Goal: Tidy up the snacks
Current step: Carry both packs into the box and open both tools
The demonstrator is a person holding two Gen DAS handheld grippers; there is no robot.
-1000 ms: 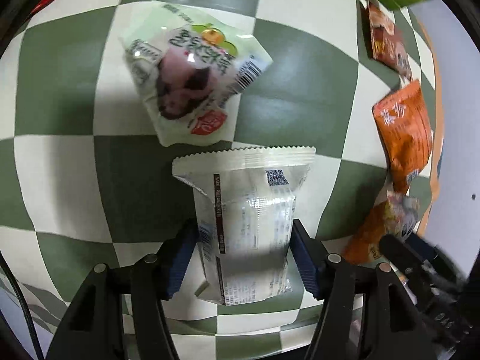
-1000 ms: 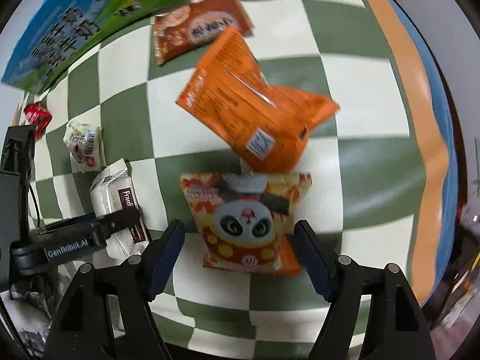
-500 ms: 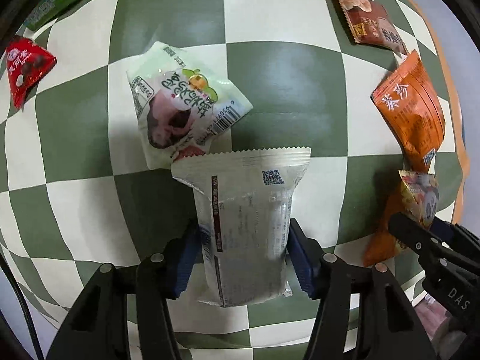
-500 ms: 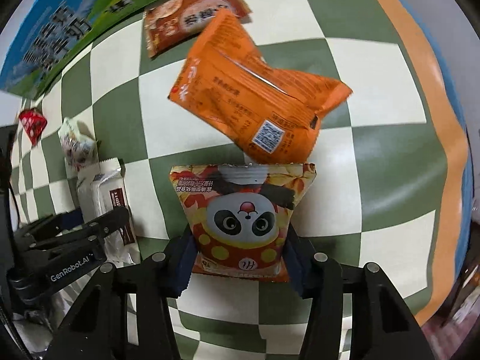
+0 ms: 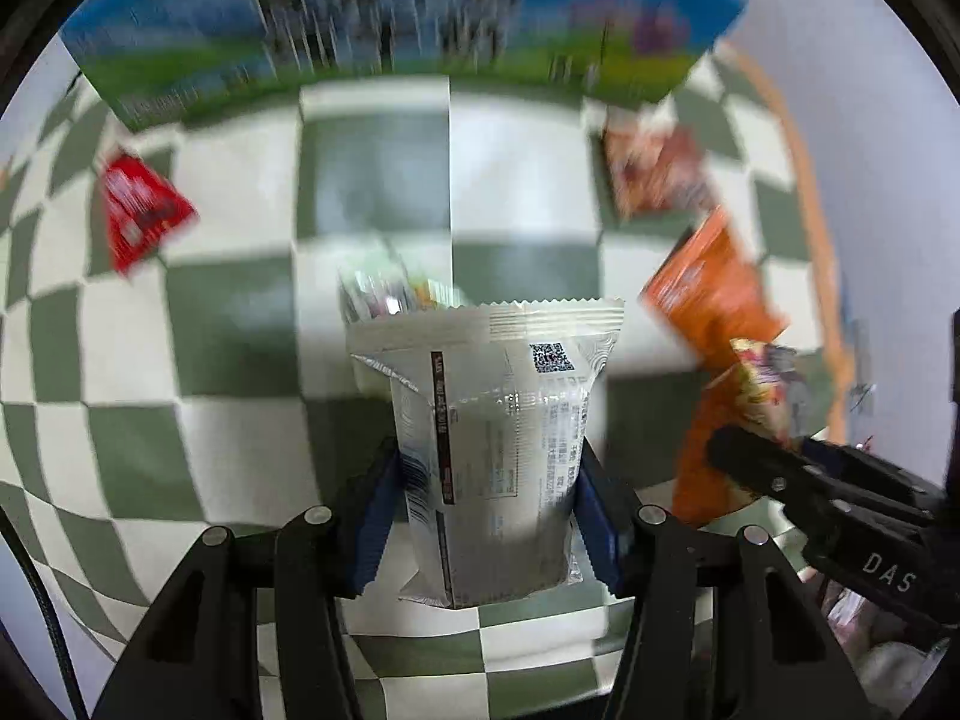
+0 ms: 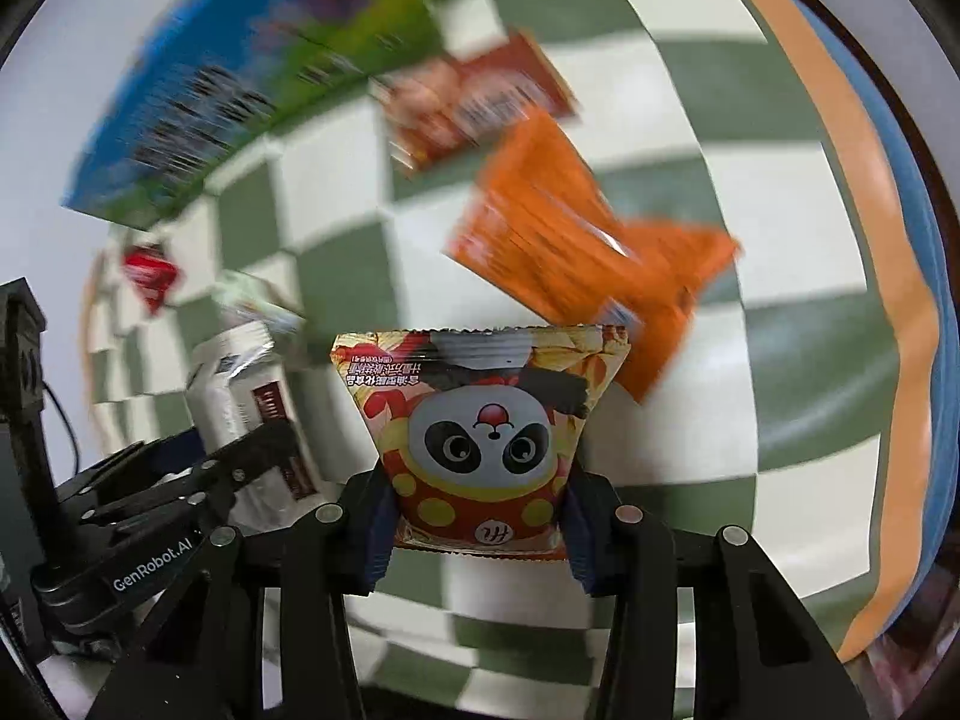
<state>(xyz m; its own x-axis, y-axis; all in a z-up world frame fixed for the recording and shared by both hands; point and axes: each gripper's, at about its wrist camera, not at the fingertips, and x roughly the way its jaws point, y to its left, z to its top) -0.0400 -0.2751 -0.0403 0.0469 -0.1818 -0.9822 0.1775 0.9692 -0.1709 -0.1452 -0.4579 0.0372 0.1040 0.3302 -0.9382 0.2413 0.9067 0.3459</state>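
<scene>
My left gripper (image 5: 486, 516) is shut on a white snack packet (image 5: 489, 438) and holds it above the green-and-white checked cloth (image 5: 240, 312). My right gripper (image 6: 477, 516) is shut on a panda snack bag (image 6: 480, 426), also lifted. The white packet also shows in the right wrist view (image 6: 240, 396), and the panda bag in the left wrist view (image 5: 756, 396). A pale green packet (image 5: 384, 294) lies partly hidden behind the white packet.
A blue-and-green box (image 5: 396, 30) stands at the back of the cloth (image 6: 810, 360). On the cloth lie an orange bag (image 6: 576, 240), a brown-red packet (image 6: 474, 102) and a small red packet (image 5: 141, 216). The table edge with orange trim (image 6: 906, 360) runs on the right.
Both grippers have lifted and tilted up with their packets; the box at the back has come into view. The right gripper has closed tight on the panda bag.
</scene>
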